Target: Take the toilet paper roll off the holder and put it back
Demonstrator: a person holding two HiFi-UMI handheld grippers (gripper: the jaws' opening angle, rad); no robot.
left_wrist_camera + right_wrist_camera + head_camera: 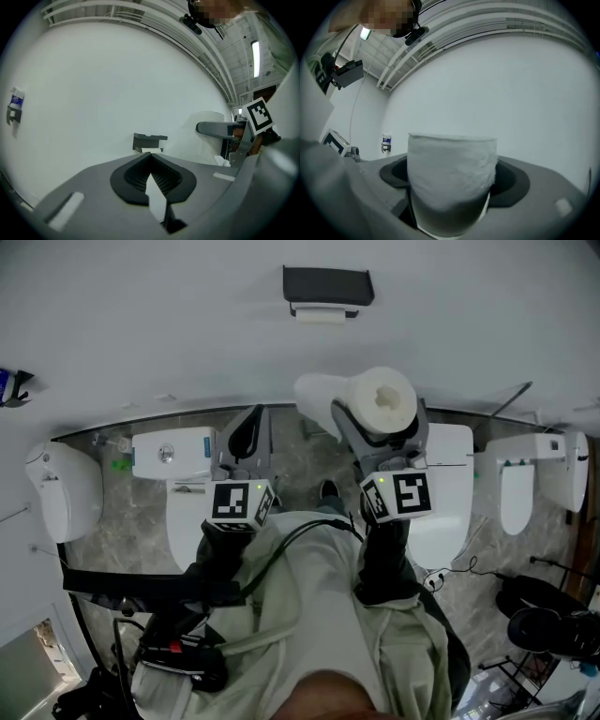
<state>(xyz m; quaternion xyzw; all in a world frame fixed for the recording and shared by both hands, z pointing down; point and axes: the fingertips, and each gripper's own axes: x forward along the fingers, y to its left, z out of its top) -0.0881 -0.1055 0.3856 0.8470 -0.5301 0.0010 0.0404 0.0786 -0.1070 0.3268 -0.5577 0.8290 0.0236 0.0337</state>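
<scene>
The black holder (pixel 328 286) is fixed to the white wall, with a pale strip showing under it and no roll on it. The white toilet paper roll (pixel 382 399) is held up in front of the wall, below and right of the holder, with my right gripper (pixel 380 418) shut on it. In the right gripper view the roll (pixel 452 173) fills the space between the jaws. My left gripper (pixel 246 430) hovers lower left of the holder, jaws together and holding nothing. The left gripper view shows the holder (pixel 150 141) straight ahead and the roll (pixel 210 138) to the right.
Several white toilets line the foot of the wall: one at the left (pixel 66 489), one under the left gripper (pixel 178 457), one behind the right gripper (pixel 452 486), another further right (pixel 530 482). A small blue-and-white item (pixel 13 385) is mounted on the wall at far left.
</scene>
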